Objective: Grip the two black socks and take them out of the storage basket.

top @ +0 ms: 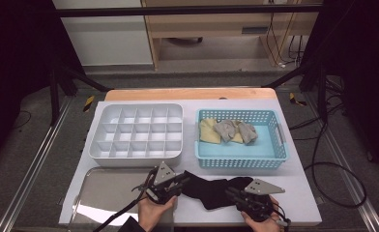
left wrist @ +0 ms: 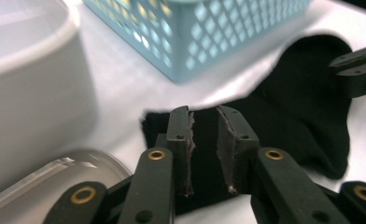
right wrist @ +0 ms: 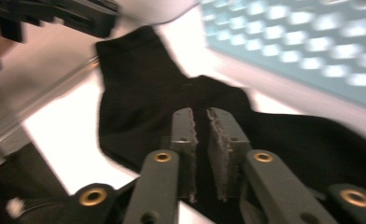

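A black sock (top: 211,192) lies flat on the white table near the front edge, between my two grippers. My left gripper (top: 180,182) sits at the sock's left end. In the left gripper view its jaws (left wrist: 204,119) stand slightly apart over the cuff of the sock (left wrist: 302,107), with no cloth pinched between the pads. My right gripper (top: 229,194) is at the sock's right end. In the right gripper view its jaws (right wrist: 200,119) show a narrow gap above the sock (right wrist: 139,93), also holding nothing.
A white divided tray (top: 135,160) stands behind the left gripper. A light blue basket (top: 240,163) behind the sock holds yellow and grey cloths (top: 228,130). A shiny metal tray (top: 105,189) lies at the front left. The table's front edge is just below both hands.
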